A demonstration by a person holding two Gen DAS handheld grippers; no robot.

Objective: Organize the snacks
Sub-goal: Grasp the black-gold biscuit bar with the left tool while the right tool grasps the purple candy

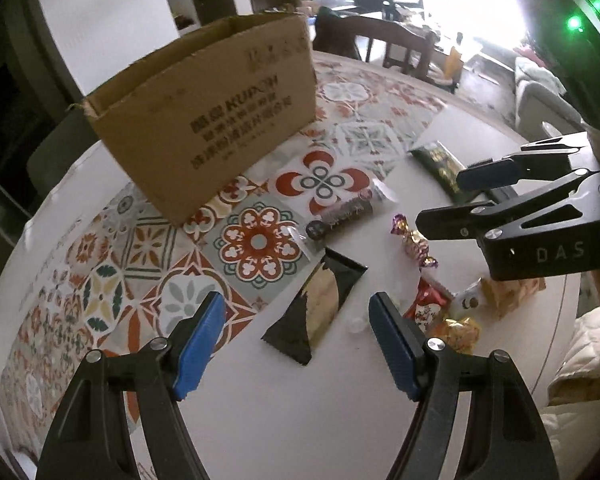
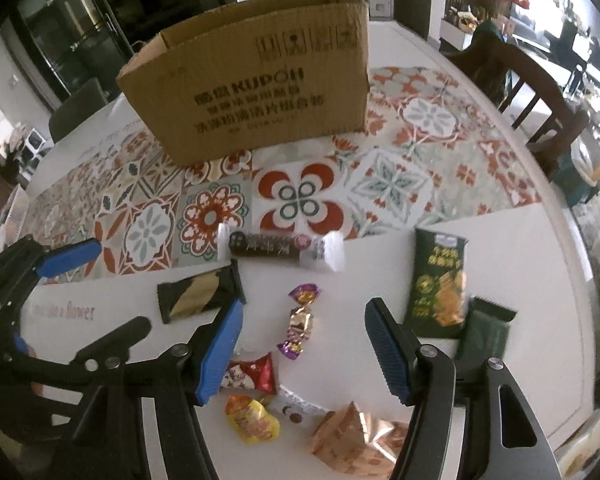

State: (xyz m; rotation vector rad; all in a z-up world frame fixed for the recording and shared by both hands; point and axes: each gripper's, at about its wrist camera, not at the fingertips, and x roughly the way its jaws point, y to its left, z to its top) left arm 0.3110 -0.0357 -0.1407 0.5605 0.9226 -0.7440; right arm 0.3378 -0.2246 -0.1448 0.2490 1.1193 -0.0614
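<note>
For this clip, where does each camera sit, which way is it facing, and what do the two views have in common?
Left wrist: on the left gripper, tilted down at the table; own open fingers, the right gripper and a pale sleeve show.
Right wrist: on the right gripper, tilted down; own open fingers and the left gripper show.
Shared: cardboard box, black-and-gold packet, purple candy.

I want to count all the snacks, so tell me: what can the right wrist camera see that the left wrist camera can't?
Only the right wrist view shows the small dark green packet beside the tall green snack bag, and the whole pale orange patterned bag.

Only the left wrist view shows green lights above the right gripper.

Both show the brown cardboard box, the black-and-gold flat packet, the purple-and-gold wrapped candy, the red packet and the left gripper, open and empty.
</note>
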